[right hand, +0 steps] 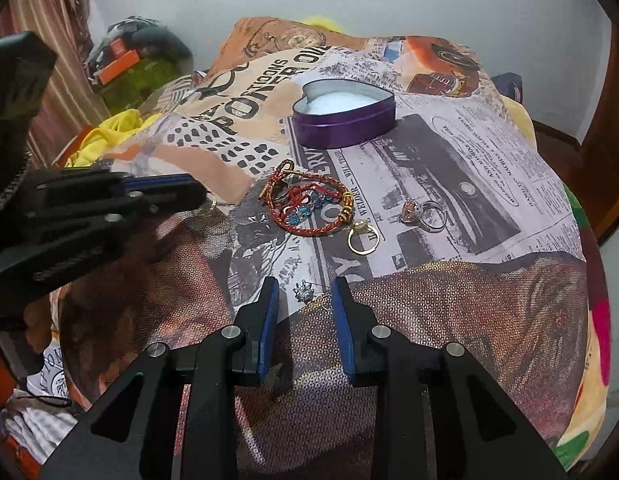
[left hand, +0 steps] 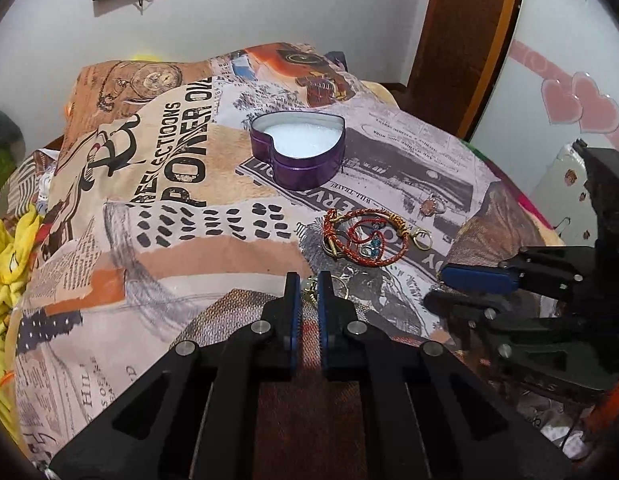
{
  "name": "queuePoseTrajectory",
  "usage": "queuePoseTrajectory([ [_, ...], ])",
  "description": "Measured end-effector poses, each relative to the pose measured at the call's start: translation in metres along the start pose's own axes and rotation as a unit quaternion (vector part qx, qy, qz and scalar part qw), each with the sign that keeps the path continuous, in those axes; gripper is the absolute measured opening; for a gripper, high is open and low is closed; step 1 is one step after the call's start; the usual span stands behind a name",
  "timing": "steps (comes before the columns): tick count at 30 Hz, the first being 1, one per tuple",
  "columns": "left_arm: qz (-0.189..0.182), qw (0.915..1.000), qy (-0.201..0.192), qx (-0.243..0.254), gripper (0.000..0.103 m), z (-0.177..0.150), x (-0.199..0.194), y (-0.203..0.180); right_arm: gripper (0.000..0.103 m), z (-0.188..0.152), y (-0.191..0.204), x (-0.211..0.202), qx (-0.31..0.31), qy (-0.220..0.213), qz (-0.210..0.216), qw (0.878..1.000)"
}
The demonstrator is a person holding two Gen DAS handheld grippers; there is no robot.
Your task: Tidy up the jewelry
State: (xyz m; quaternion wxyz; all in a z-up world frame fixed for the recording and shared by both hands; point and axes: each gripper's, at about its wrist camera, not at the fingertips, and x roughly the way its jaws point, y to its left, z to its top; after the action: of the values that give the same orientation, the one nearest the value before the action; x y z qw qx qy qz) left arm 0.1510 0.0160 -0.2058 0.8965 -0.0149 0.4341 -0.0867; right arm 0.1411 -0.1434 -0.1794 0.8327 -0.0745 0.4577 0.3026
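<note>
Left gripper (left hand: pixel 308 294), in its own wrist view, has its 2 blue pads nearly together, pinching a small gold ring (left hand: pixel 309 289) low over the printed newspaper-pattern cloth (left hand: pixel 169 260). Straight ahead and well apart sits the open purple heart-shaped tin (left hand: pixel 298 148) with its white lining; a red braided bracelet (left hand: pixel 363 238) lies between, slightly right. I judge the carry to the tin runs forward along the fingers. Right gripper (right hand: pixel 305 300), in its own view, stands moderately wide and holds nothing; a small silver star-shaped charm (right hand: pixel 302 291) lies on the cloth just between its fingertips. A silver ring with a pink stone (right hand: pixel 423 212) rests ahead-right, nearer this tool than the left.
</note>
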Motion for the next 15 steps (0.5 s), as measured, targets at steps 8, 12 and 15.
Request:
queuePoseTrajectory([
  [8,-0.003,0.9998,-0.020,-0.005,0.007,0.004,-0.012,-0.001,0.009,0.001,-0.001,-0.004,0.002,-0.002,-0.006,1.000],
  [12,-0.001,0.9994,-0.034,-0.003,0.007,0.011,-0.018,-0.001,0.009,0.004,-0.002,-0.009,0.006,-0.010,-0.009,1.000],
  [15,0.002,0.9990,-0.044,-0.001,0.007,0.018,-0.022,-0.001,0.009,0.011,-0.004,-0.016,0.008,-0.023,-0.012,1.000],
])
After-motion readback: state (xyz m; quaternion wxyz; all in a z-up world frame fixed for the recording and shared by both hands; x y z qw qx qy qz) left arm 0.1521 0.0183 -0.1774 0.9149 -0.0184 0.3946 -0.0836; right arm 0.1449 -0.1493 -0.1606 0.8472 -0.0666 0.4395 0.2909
